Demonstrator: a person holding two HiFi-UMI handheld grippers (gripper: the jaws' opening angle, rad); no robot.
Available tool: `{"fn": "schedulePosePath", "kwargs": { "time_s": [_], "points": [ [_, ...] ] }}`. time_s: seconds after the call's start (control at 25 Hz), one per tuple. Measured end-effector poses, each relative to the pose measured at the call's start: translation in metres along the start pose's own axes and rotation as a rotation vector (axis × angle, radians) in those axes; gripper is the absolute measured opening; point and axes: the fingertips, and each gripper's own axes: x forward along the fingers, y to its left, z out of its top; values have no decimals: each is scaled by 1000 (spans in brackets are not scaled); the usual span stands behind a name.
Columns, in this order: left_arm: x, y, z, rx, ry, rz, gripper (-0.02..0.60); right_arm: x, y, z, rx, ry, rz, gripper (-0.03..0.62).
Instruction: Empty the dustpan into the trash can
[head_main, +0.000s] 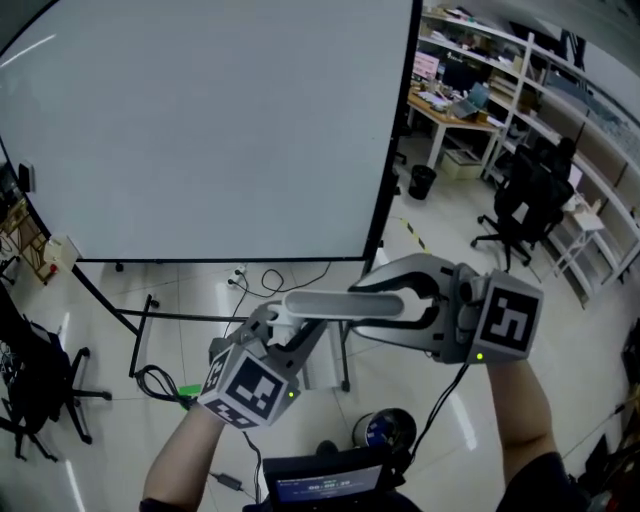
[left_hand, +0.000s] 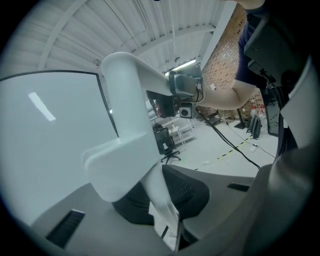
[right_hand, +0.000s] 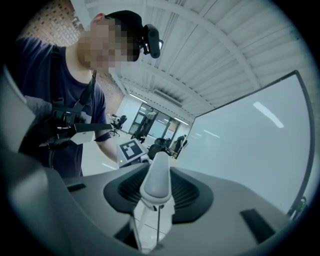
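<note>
White dustpan handle (head_main: 340, 304), held level in the air in front of me, above the tiled floor (head_main: 190, 292). My left hand-held gripper (head_main: 288, 328) is clamped on one end. My right hand-held gripper (head_main: 378, 308) is closed on the other end, facing the left. Behind stands a large white screen (head_main: 200, 120). A round dark container (head_main: 386, 428) sits on the floor below.

The white handle (head_main: 325, 304) shows only as a short stretch in the head view. Its ends are covered by the left claw (head_main: 285, 325) and the right claw (head_main: 385, 305), and no pan can be made out. Lower down, a round dark container (head_main: 385, 428) is partly hidden behind a cable (head_main: 440, 405) and a screen (head_main: 322, 485), itself cut by the bottom edge. Shelf contents at far right are too small to tell.
</note>
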Motion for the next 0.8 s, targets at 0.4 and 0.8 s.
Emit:
{"fn": "schedulePosePath", "kwargs": {
  "time_s": [0.4, 0.8],
  "points": [
    [10, 17, 13, 19, 39, 36, 49, -14, -21, 3, -75, -92, 64, 147],
    [-5, 27, 2, 3, 80, 40, 48, 0, -34, 2, 8, -223, 224, 149]
  ]
}}
